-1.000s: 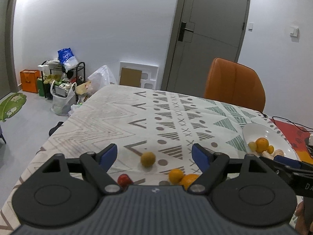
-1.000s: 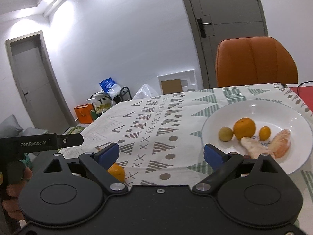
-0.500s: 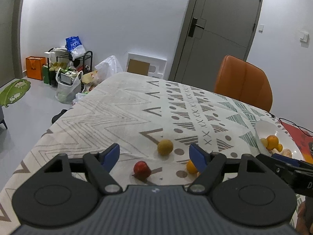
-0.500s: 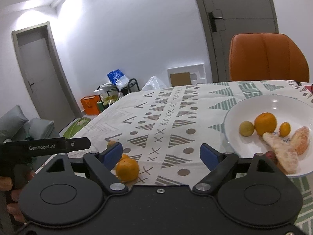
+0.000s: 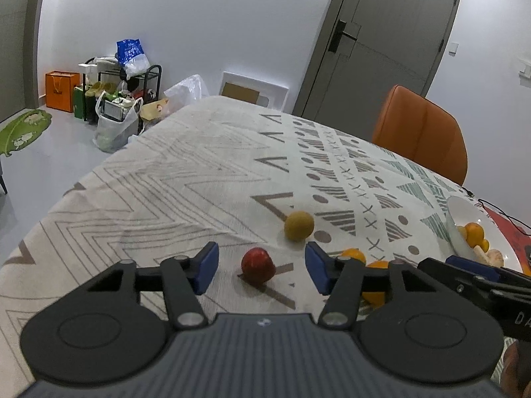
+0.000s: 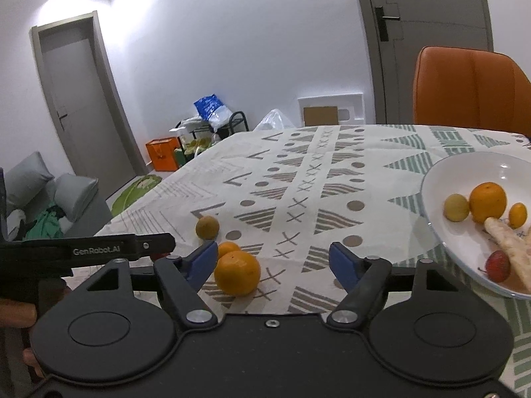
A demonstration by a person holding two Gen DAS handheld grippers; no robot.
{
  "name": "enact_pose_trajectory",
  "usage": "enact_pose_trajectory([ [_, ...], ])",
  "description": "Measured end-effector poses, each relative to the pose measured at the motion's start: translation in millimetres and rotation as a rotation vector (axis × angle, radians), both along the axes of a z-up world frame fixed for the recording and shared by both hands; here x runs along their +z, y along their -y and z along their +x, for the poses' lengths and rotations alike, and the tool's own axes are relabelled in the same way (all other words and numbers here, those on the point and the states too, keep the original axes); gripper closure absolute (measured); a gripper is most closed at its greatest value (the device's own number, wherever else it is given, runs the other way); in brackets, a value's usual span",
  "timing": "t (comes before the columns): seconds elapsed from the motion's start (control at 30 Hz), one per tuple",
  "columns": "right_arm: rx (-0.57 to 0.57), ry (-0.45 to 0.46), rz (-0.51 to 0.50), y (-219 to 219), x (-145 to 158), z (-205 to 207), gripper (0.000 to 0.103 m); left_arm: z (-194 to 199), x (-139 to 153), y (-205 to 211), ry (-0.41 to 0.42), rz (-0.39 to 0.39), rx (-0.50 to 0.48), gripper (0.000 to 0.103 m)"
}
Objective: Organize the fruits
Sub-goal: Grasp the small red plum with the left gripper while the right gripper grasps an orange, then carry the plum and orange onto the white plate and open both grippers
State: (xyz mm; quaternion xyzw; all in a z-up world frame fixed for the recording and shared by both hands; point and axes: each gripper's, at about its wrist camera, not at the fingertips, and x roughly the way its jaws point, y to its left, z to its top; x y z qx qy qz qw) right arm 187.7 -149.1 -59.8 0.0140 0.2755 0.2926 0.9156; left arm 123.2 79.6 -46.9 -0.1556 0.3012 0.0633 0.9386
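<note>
My left gripper [image 5: 261, 267] is open above the patterned tablecloth [image 5: 186, 179], and a small red fruit [image 5: 258, 265] lies on the cloth between its fingers. A yellow-brown round fruit [image 5: 299, 226] lies just beyond, with two oranges [image 5: 354, 254] to the right, partly hidden by the right finger. My right gripper [image 6: 268, 262] is open and empty; a large orange [image 6: 237, 273] lies near its left finger, a smaller orange [image 6: 228, 249] and the yellow-brown fruit [image 6: 207, 227] behind it. A white plate [image 6: 434, 182] at the right holds several fruits.
An orange chair [image 5: 419, 132] stands at the table's far side. The table's left edge [image 5: 59, 205] drops to the floor. A red mat with a black cable [image 5: 511, 225] lies beyond the plate. Bags and a rack [image 5: 122, 99] stand by the wall.
Both grippers have pulled back and tilted down. The red fruit now lies between the left fingers, and the oranges have come into the right wrist view.
</note>
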Motion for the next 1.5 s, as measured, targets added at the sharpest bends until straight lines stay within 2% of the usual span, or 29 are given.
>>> enact_pose_trajectory([
  [0.27, 0.034, -0.025, -0.025, -14, -7, 4, 0.038, 3, -8, -3, 0.008, -0.005, -0.002, 0.060],
  [0.33, 0.042, -0.030, -0.029, -19, -9, 5, 0.038, 4, -8, -4, 0.007, -0.005, -0.001, 0.069],
  [0.37, 0.047, -0.033, -0.033, -21, -10, 6, 0.038, 5, -8, -5, 0.000, -0.014, -0.007, 0.079],
  [0.4, 0.053, -0.035, -0.036, -24, -11, 6, 0.040, 5, -9, -7, -0.003, -0.028, -0.011, 0.081],
  [0.47, 0.066, -0.040, -0.042, -28, -12, 6, 0.047, 4, -8, -10, 0.000, -0.033, -0.008, 0.081],
  [0.57, 0.087, -0.054, -0.058, -36, -16, 7, 0.066, 2, -6, -12, 0.003, -0.028, 0.000, 0.081],
  [0.6, 0.084, -0.056, -0.065, -37, -17, 7, 0.067, 1, -5, -13, 0.005, -0.028, 0.002, 0.081],
  [0.97, 0.066, -0.018, -0.043, -23, -2, -1, 0.068, -3, 13, -1, 0.040, -0.011, -0.022, 0.081],
  [1.5, -0.050, 0.047, 0.027, 41, 23, 1, 0.068, 10, 39, 56, 0.086, 0.045, -0.122, 0.081],
])
